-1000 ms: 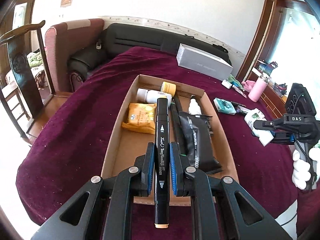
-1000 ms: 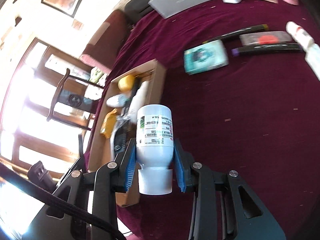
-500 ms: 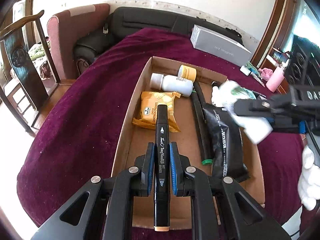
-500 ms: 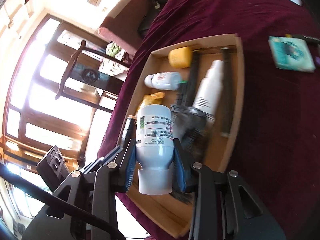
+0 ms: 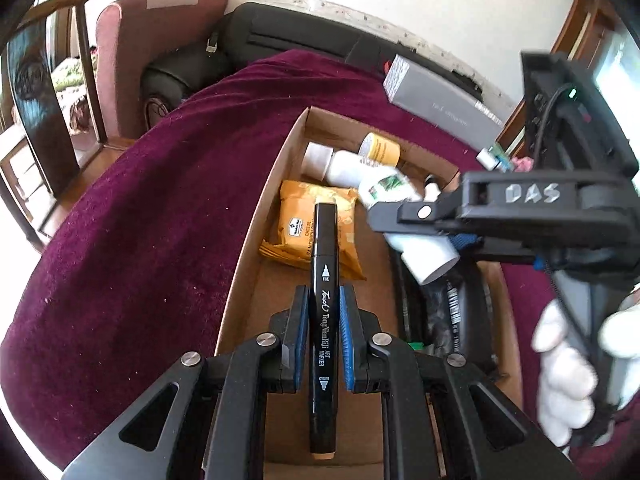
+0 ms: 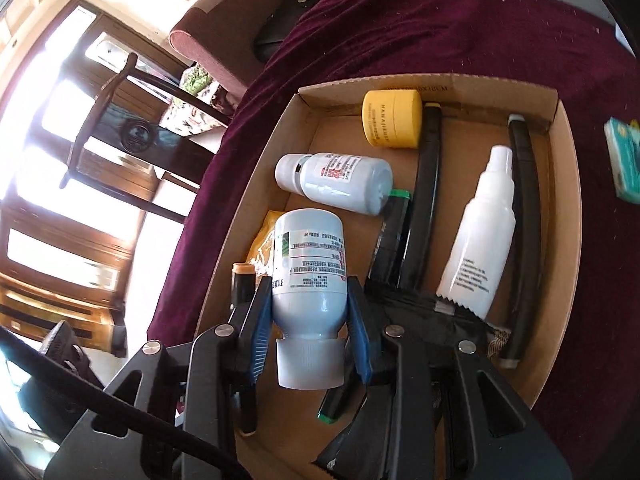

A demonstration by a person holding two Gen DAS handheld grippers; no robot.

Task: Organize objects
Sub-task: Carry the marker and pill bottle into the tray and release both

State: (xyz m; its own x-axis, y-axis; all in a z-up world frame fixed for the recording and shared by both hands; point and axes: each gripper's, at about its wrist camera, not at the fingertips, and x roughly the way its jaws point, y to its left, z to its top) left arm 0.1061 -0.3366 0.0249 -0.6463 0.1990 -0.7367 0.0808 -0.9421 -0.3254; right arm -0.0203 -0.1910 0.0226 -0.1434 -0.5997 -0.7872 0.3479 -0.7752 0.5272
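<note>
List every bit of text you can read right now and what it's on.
"Touch", "ART MARKER": black marker in the left hand-held gripper.
"DAS": body of the right hand-held gripper.
"SANDWICH": yellow packet, partly legible.
Held white bottle, lying bottle, yellow jar, grey box: print too small or blurred.

Maroon cloth table point(image 5: 160, 208) w/ cardboard tray point(image 5: 276, 168), grey box point(image 5: 432, 98), teal pack point(image 6: 624, 160).
</note>
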